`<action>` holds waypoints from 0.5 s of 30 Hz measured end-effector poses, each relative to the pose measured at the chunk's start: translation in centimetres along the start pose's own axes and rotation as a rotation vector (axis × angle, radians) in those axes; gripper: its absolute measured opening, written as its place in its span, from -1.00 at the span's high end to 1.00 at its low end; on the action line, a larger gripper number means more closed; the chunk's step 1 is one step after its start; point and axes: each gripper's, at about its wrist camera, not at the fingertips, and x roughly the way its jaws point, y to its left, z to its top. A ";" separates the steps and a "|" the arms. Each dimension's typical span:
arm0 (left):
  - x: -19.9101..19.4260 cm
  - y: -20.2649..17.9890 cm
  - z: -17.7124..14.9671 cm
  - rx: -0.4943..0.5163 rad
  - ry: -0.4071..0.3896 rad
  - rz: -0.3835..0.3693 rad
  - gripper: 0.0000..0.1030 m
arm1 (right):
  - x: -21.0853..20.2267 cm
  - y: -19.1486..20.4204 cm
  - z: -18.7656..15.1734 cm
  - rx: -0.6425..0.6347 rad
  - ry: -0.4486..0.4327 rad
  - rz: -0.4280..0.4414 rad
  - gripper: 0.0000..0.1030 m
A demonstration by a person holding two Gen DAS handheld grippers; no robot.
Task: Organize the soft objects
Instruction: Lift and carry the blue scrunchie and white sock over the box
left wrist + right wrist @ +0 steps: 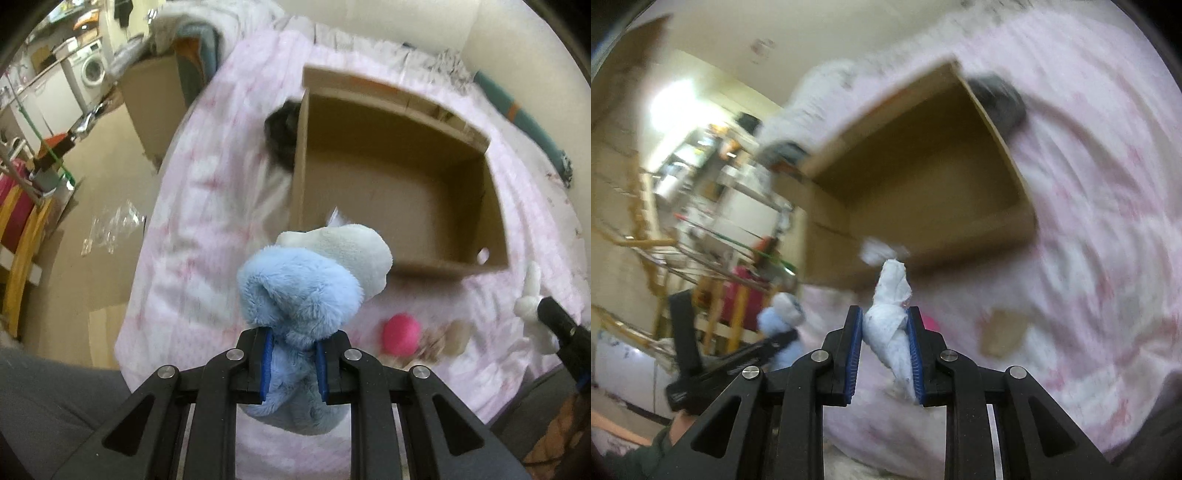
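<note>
Dark object (pixel 282 136) half behind box (pixel 388 254)

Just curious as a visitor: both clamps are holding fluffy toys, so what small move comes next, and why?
Probably carry the left gripper forward over the open brown cardboard box. It is shut on the blue and white plush toy, and the box ahead looks empty. The right gripper, gripping a white cloth toy, could follow.

One cardboard box (pixel 399 177) on the bed (pixel 207 221), open side up. Two grippers in play, left (pixel 293 363) and right (pixel 885 356), each with one soft toy: a blue-and-white plush (pixel 306 291) and a white one (pixel 892 325). One pink ball (pixel 401 334) near the front edge, and beside it one tan piece (pixel 448 341), possibly another toy, too blurred to call. One dark lump (pixel 282 129) at the box's left wall.
</note>
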 end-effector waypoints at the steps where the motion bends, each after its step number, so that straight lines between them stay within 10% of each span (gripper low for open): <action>1: -0.5 -0.2 0.5 0.004 -0.017 -0.003 0.66 | -0.5 0.6 0.2 -0.018 -0.028 0.020 0.51; 15: 0.1 -3.0 7.0 0.089 -0.131 0.033 0.66 | -2.0 3.0 6.6 -0.190 -0.165 -0.095 0.51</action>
